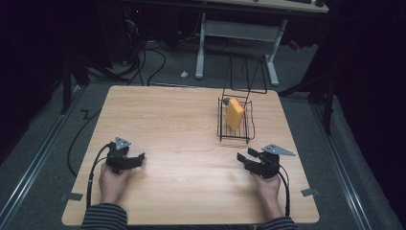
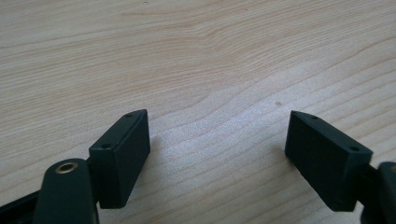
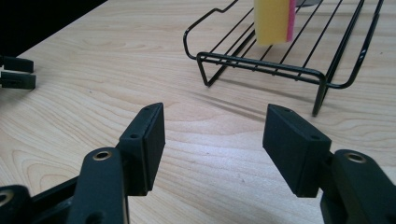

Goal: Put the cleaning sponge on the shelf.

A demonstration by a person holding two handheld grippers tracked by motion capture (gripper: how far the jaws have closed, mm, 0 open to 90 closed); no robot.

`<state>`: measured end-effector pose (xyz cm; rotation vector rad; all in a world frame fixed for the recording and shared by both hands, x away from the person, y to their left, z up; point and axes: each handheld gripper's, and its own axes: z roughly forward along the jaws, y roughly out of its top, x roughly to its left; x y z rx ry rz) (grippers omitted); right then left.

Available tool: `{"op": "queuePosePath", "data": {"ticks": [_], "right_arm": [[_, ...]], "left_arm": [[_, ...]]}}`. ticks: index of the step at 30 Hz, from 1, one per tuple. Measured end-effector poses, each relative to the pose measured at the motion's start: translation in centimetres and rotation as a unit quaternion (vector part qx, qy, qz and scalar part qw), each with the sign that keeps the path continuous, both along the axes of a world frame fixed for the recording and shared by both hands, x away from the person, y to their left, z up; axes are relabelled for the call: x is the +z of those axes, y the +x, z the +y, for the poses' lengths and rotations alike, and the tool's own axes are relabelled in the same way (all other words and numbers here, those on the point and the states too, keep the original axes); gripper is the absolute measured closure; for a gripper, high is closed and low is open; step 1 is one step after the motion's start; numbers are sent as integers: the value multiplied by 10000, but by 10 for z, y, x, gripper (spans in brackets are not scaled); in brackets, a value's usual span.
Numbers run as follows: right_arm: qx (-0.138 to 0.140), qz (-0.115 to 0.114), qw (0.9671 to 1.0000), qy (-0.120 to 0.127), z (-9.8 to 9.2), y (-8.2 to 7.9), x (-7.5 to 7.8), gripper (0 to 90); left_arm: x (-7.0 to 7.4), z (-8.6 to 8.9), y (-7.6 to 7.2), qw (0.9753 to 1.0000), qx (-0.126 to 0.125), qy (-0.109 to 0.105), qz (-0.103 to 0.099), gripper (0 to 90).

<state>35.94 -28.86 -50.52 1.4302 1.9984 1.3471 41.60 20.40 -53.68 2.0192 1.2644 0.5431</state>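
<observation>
Both grippers are held low over the wooden surface (image 1: 182,124), one near each front corner, well apart from each other. The left gripper (image 1: 136,159) is kept with its fingers (image 2: 122,154) spread over bare wood, with nothing between them. The right gripper (image 1: 243,160) is likewise kept with its fingers (image 3: 148,140) spread and empty, and is pointed toward the black wire rack (image 3: 261,65), which is judged to suit an approach to it. The rack is placed toward the far right of the surface. A yellow sponge (image 1: 234,113) with a pink edge is stood upright inside it, propped against the wires, presumably so that it can drain.
</observation>
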Motion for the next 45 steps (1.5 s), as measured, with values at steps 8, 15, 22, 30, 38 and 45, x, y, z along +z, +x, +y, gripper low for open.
{"op": "queuePosePath", "data": {"ticks": [8,15,22,30,38,45], "right_arm": [[26,149,9997,-188,4,6,-8,393],[-25,267,9990,-354,6,9,-14,390],[-69,299,9962,-815,14,10,-19,378],[-108,328,9937,-1070,19,10,-23,375],[-159,280,9904,-1341,23,11,-24,374],[-180,317,9862,-1617,28,12,-25,369]], "left_arm": [[0,0,0,10000,-1,0,0,226],[0,0,0,10000,6,-1,-11,226],[0,0,0,10000,0,-1,0,226],[0,0,0,10000,1,-2,0,226],[0,0,0,10000,0,-1,0,226],[0,0,0,10000,7,-2,-11,226]]}}
